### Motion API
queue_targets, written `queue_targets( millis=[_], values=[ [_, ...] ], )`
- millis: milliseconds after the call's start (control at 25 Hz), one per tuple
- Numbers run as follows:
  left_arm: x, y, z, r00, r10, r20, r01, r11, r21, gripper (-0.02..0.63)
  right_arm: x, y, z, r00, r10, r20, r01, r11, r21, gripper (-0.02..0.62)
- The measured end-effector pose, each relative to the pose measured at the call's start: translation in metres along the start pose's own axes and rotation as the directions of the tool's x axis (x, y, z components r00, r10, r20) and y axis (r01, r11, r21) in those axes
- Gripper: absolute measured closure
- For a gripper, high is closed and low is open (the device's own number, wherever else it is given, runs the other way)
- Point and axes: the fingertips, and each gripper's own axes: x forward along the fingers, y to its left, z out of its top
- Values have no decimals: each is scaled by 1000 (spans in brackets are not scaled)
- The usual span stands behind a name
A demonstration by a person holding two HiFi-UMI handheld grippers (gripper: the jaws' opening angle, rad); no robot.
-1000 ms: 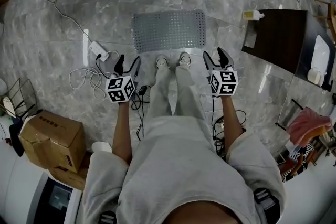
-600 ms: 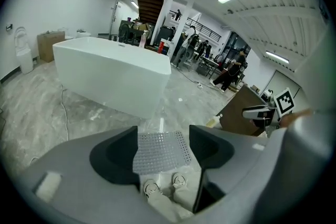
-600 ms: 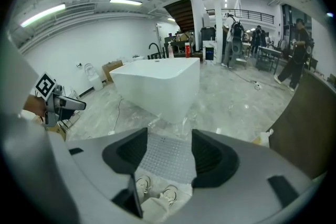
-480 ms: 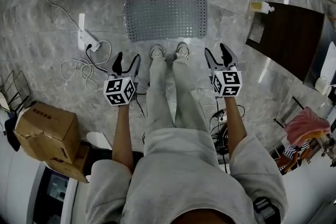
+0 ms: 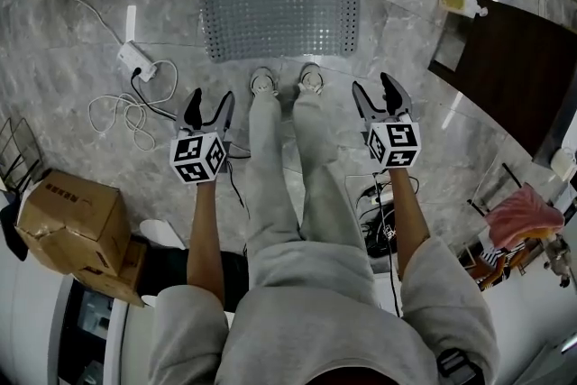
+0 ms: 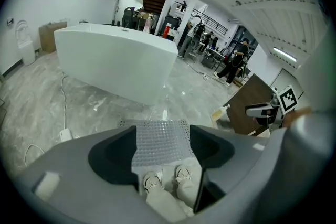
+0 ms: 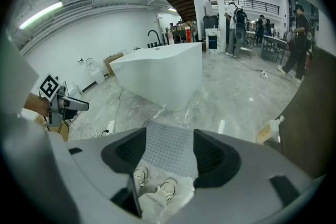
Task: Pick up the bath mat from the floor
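We stand on a grey marble floor (image 5: 81, 149), with a white bathtub (image 6: 115, 63) beyond us and a dark cabinet (image 5: 514, 59) off to our right. The bath mat (image 5: 279, 16), grey and dotted with holes, lies flat on the floor just ahead of our shoes (image 5: 264, 83), between them and the tub, and neither gripper touches it. A cardboard box (image 5: 68, 212) sits at our left. We hold the left gripper (image 5: 208, 104) beside our left leg and the right gripper (image 5: 374, 90) beside our right leg, both short of the mat. Each has its jaws standing apart with nothing between them (the mat shows through each gap, but well off on the floor). A white power strip (image 5: 135, 60) with a looped cable lies left of the mat, and a small bottle (image 5: 464, 4) stands by the cabinet's corner.
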Motion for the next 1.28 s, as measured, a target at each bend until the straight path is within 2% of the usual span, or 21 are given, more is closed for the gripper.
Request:
queue_targets(
  millis=[200,360,560,1080,1280],
  values=[
    [25,15,-37,999,0,-51,-1,1000,-15,291,29,-11,-33,999,1,-42,-1,1000,0,331],
    [43,26,-56,998,0,-57,-2,1000,-24,288,49,-18,-52,998,5,-55,-5,1000,3,324],
    [71,38,-72,999,-1,-50,0,1000,-26,285,79,-23,-70,998,18,-52,-18,1000,0,319],
    [135,61,-103,997,-7,-83,10,999,37,285,144,-37,-116,997,24,-75,-25,1000,-10,314],
    [160,73,-115,996,-4,-85,6,1000,23,279,166,-51,-137,997,8,-82,-9,1000,-3,302]
  ],
)
